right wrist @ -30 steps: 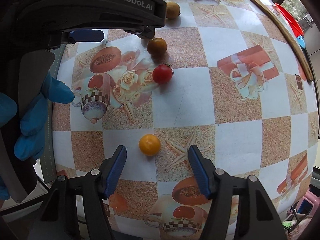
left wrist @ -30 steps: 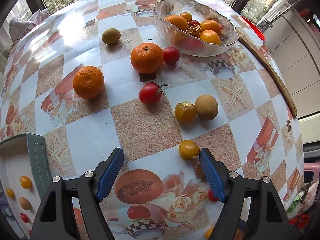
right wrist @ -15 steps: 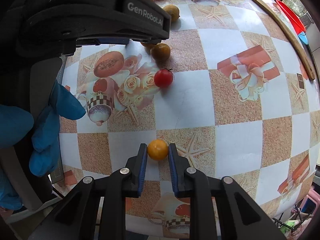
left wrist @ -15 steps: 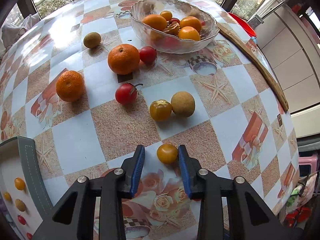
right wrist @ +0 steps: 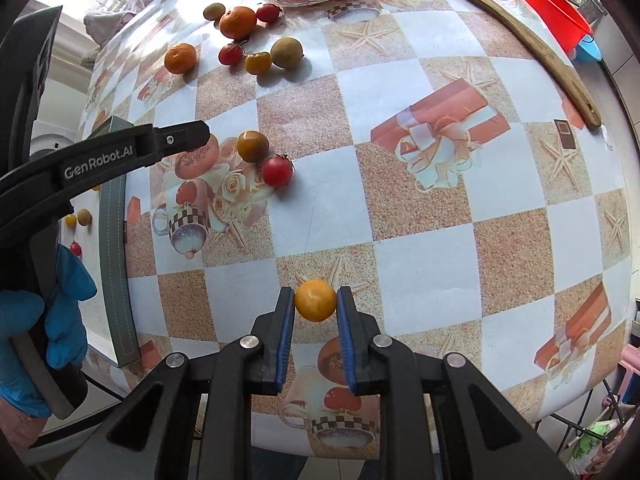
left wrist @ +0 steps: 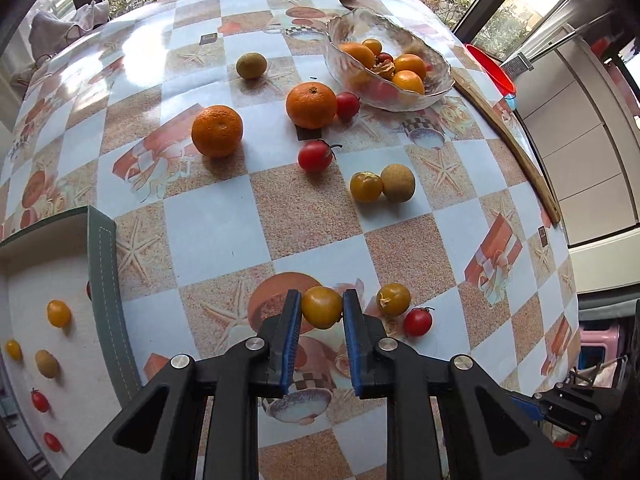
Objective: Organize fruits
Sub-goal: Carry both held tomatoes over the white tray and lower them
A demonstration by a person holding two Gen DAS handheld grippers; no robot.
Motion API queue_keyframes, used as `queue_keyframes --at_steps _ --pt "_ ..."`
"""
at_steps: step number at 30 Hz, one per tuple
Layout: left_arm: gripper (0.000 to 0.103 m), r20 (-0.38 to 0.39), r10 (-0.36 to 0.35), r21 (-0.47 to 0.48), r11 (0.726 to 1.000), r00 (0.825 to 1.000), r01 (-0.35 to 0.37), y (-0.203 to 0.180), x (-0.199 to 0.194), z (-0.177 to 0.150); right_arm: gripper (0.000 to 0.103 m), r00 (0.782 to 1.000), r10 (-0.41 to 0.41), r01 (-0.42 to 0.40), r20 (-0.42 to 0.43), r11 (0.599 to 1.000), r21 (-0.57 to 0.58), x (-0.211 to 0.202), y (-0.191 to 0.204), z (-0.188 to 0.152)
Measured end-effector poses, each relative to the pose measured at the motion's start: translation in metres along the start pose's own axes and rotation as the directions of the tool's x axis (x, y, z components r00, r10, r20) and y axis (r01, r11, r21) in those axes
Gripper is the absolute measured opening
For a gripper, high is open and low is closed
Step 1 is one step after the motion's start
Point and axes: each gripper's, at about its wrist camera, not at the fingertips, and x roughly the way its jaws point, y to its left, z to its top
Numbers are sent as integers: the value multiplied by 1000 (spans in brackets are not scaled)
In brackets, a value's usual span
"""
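Two yellow tomatoes pinched, one per gripper

A yellow tomato (left wrist: 321, 307) is clamped by the left gripper (left wrist: 321, 314) above the tablecloth (left wrist: 280, 216); another round tomato (right wrist: 315, 300) is squeezed by the right gripper (right wrist: 315, 304). No long axis can be made out; both undersides are hidden.

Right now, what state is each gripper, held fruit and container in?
Left gripper: shut on a yellow tomato.
Right gripper: shut on a yellow-orange tomato.
Glass bowl: upright, holding several fruits.
Tray: flat at the table's left edge, small fruits spread inside.
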Motion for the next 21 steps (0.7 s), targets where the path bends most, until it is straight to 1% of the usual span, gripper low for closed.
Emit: queue_keyframes --at_steps 3,12,17,21 --pt "22 14 1 -21 1000 1000 -1 14 -12 -8 23 1000 -2 2 6 1000 -14 -6 5 -3" --pt "22 50 4 -84 996 999 0 38 -36 -28 23 1000 0 1 19 998 -65 -23 22 5" --pt "22 71 21 -122 992 997 -12 53 -51 -41 23 1000 5 -3 25 993 -115 -26 42 14" --pt "22 88 42 -153 988 995 -28 70 -63 -56 23 1000 11 -6 28 986 -168 -27 65 21"
